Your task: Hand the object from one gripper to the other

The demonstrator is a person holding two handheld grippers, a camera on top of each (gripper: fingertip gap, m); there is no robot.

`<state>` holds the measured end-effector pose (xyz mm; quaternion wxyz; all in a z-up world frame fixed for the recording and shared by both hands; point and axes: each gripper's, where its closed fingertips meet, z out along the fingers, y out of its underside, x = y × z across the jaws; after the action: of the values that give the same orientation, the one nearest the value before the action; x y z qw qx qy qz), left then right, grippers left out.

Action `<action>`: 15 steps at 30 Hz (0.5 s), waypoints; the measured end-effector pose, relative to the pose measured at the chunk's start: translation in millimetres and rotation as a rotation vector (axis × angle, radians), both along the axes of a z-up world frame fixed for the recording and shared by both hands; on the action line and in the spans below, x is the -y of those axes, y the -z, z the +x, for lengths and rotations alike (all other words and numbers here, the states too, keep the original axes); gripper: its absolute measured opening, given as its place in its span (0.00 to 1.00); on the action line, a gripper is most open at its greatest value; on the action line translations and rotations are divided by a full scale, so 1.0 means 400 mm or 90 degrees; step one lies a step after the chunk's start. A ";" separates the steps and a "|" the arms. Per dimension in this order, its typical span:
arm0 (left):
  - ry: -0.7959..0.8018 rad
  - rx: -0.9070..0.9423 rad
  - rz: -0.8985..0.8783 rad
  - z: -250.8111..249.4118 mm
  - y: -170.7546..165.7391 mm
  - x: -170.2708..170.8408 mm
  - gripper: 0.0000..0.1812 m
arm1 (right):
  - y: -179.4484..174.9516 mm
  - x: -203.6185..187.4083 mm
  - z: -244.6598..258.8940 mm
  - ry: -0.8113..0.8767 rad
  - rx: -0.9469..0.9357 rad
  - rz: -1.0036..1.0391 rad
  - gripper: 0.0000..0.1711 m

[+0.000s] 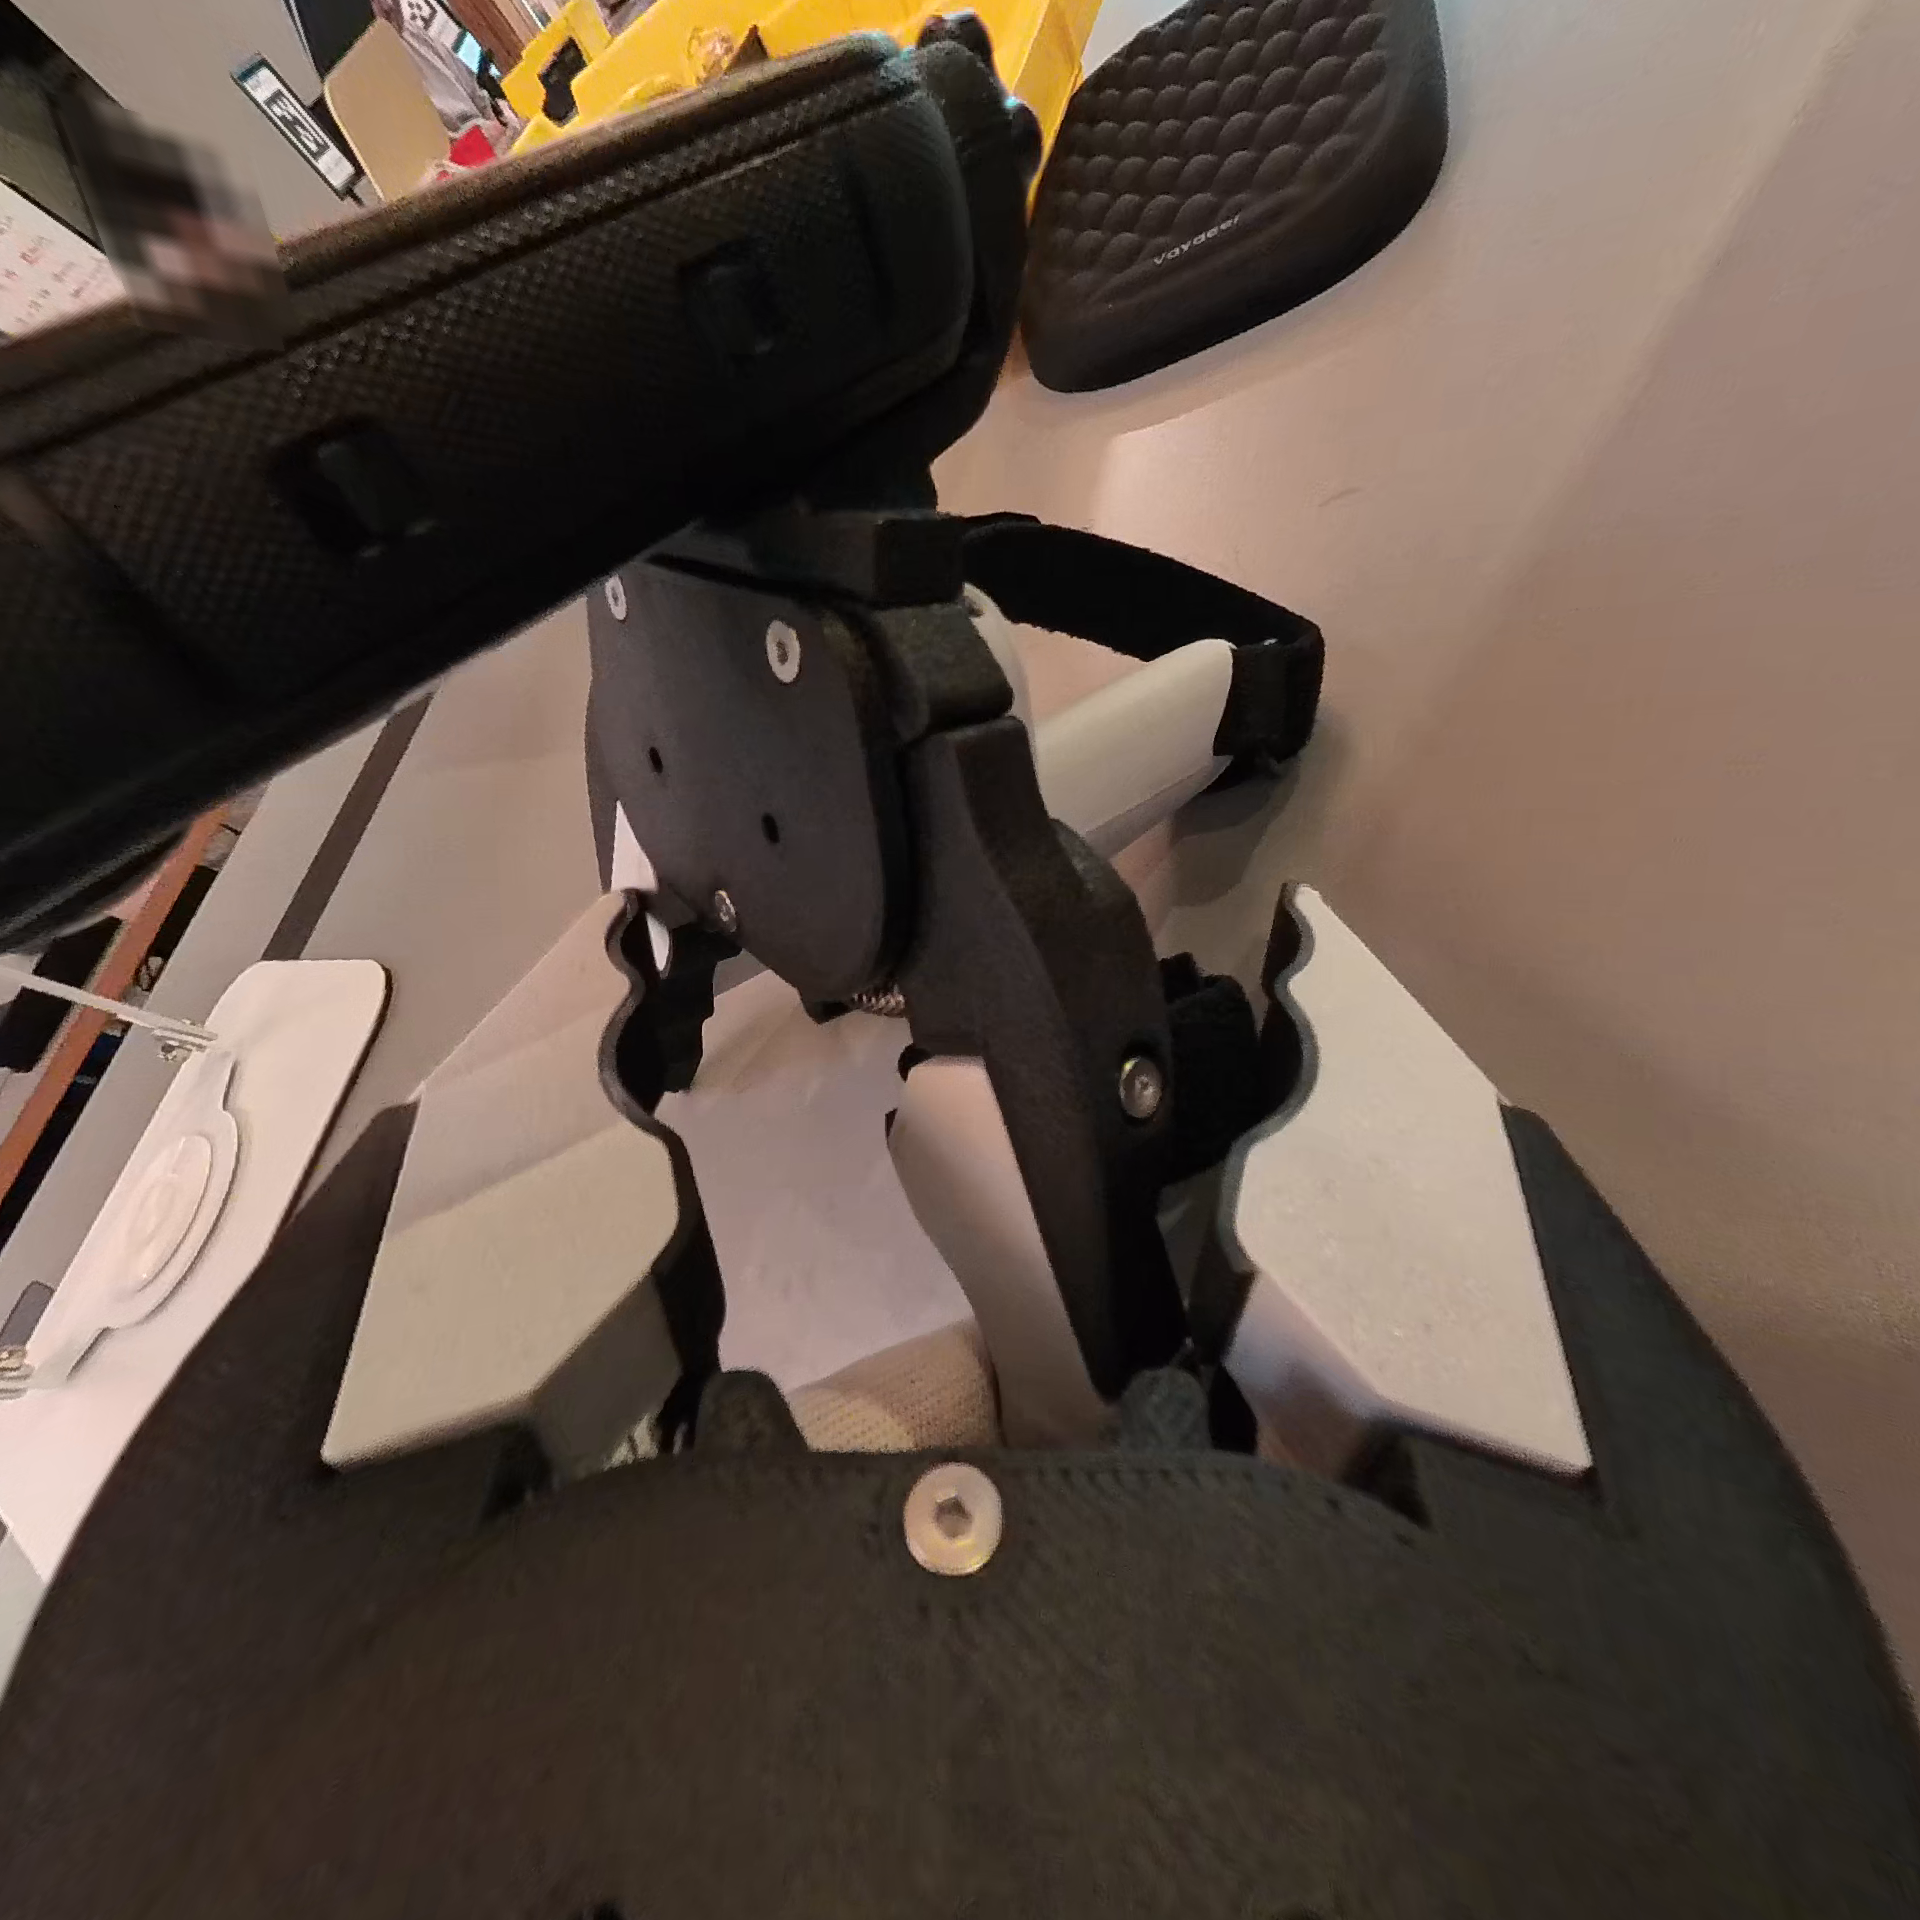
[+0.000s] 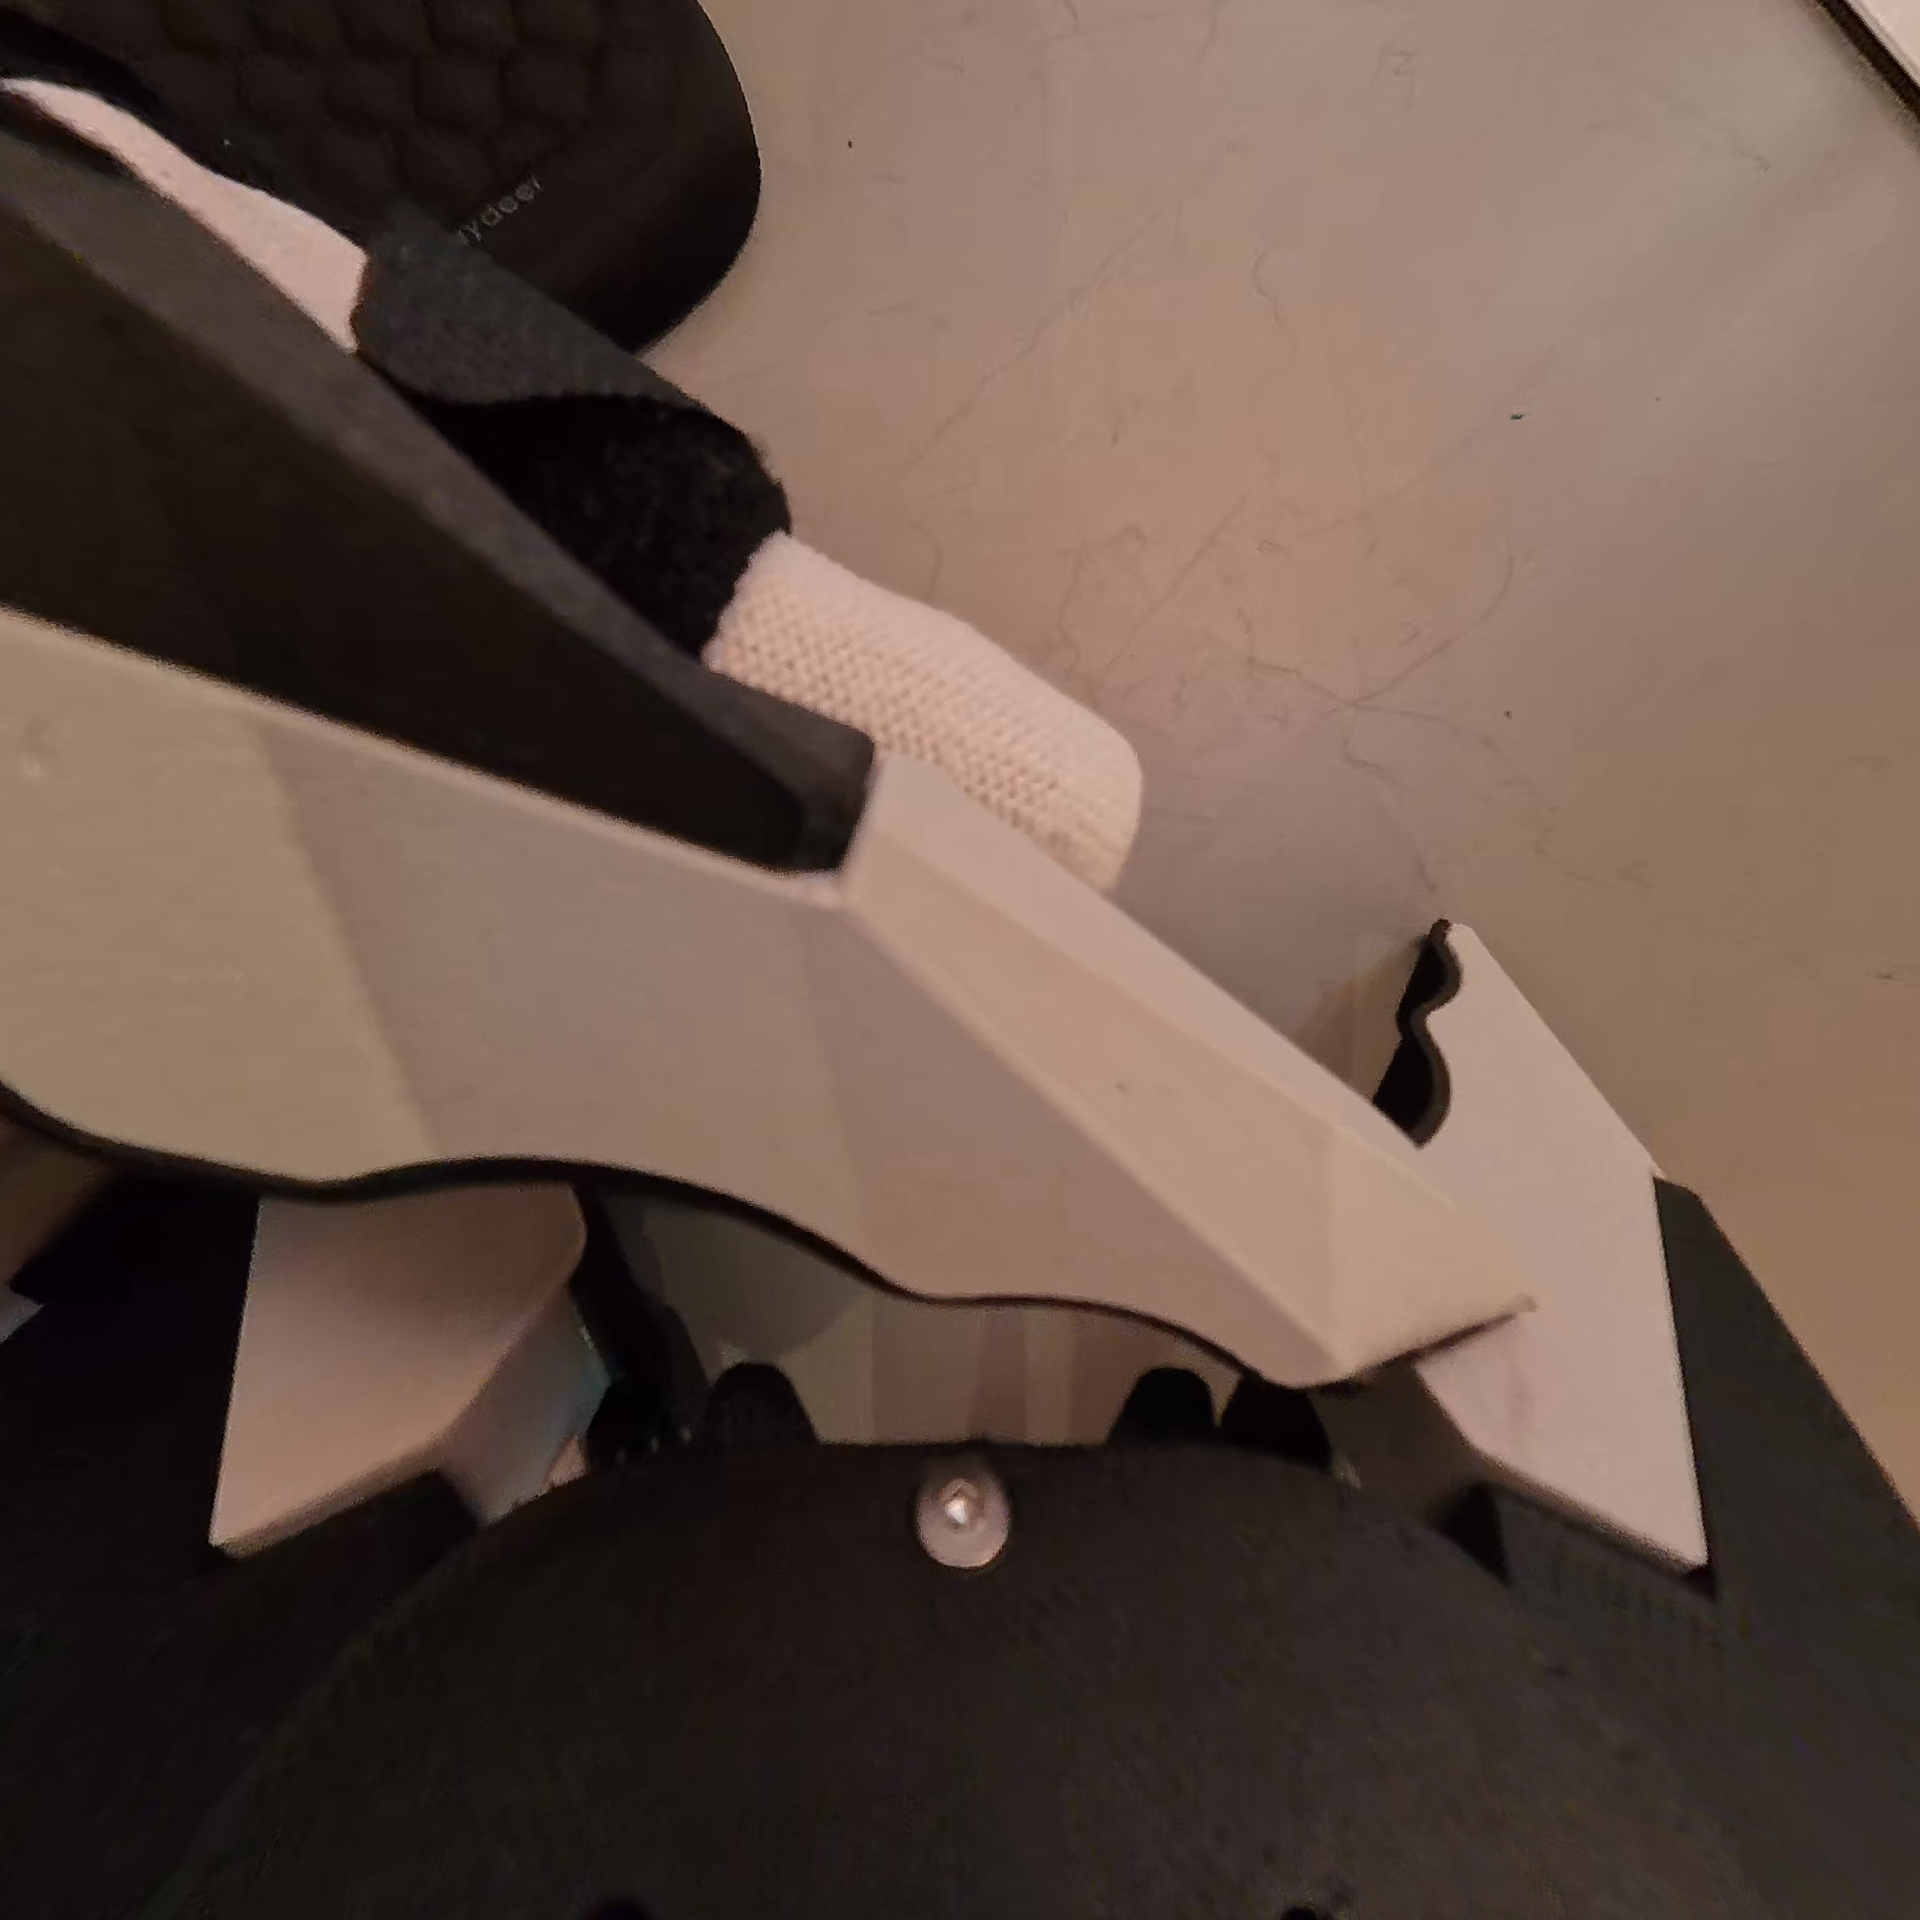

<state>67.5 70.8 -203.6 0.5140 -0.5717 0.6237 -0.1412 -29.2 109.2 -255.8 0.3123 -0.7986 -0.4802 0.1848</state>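
Warm, dimmish indoor light falls from overhead — the tabletop [image 1: 1558, 623] reads beige-grey, with soft shadows pooled under the black dimpled pad [image 1: 1236, 187]; no hard glare anywhere; wide-angle bending curves the edges of both views; the nearest black housing smears out of focus — the right wrist view looks softer and darker, its close grey finger [image 2: 727, 1018] slightly blurred.

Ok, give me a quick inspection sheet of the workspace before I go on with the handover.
Surface: pale table, finely scratched.
Job's things: no object to hand over can be made out.
Clutter: black dimpled pad; white flat piece at the left edge.
Grippers: left hand-held gripper open; right hand-held gripper open; the two are crossed closely. A white gloved finger with a black strap is beside them.
Cables: nothing seen.
Surroundings: yellow bins behind the table.
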 end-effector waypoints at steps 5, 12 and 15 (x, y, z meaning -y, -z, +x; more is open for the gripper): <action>-0.016 0.000 -0.009 -0.008 0.000 -0.003 0.61 | 0.000 0.000 0.000 0.001 0.000 0.000 0.94; -0.051 0.009 -0.042 -0.024 -0.004 -0.013 0.68 | 0.000 0.000 0.000 0.001 0.000 0.000 0.93; -0.077 0.006 -0.066 -0.042 -0.002 -0.018 0.72 | 0.000 0.000 0.000 0.001 0.000 0.000 0.93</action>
<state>50.5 77.9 -202.9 0.4945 -0.6335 0.5772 -0.1448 -29.3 109.4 -255.8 0.3123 -0.7989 -0.4796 0.1849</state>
